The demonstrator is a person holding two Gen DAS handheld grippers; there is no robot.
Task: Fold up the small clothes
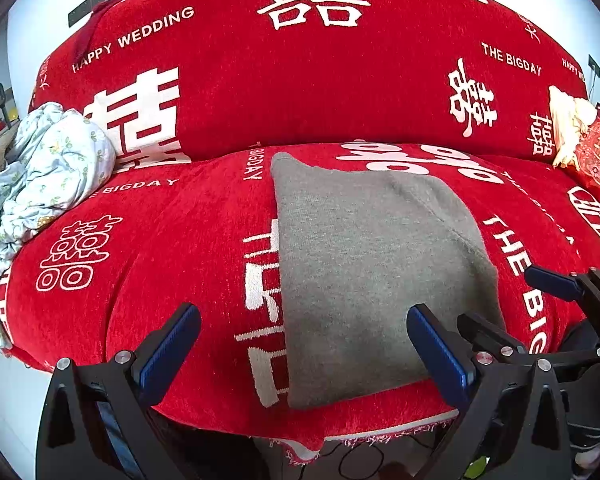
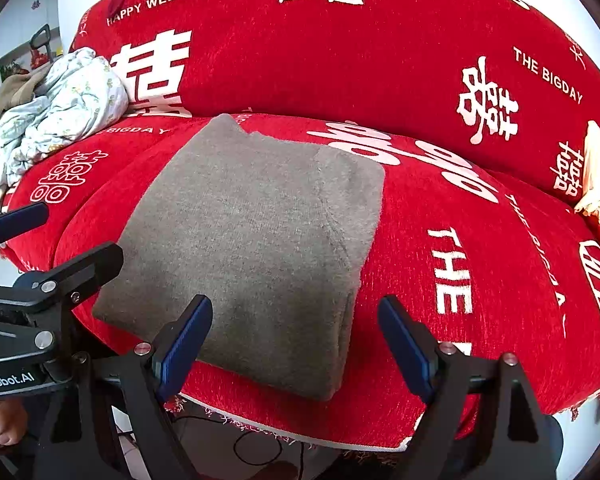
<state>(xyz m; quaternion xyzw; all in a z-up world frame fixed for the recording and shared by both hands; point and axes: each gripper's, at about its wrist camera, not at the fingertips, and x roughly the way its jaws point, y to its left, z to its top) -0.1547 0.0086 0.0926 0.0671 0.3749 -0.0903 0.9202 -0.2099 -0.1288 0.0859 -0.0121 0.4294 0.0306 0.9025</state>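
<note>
The grey knit garment (image 2: 256, 248) lies folded on the red sofa cover (image 2: 440, 260); both tongs, left (image 1: 304, 344) and right (image 2: 296, 340), hang apart at six o'clock, empty. Next probably another fold or setting it aside.

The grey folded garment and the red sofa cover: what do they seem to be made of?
The grey folded garment looks like a soft knit, perhaps wool or fleece: matte, with a fine fuzzy grain and thick rounded folds. The red sofa cover looks like chenille or similar pile fabric: slight sheen, woven white lettering, frayed threads at its front edge.
</note>
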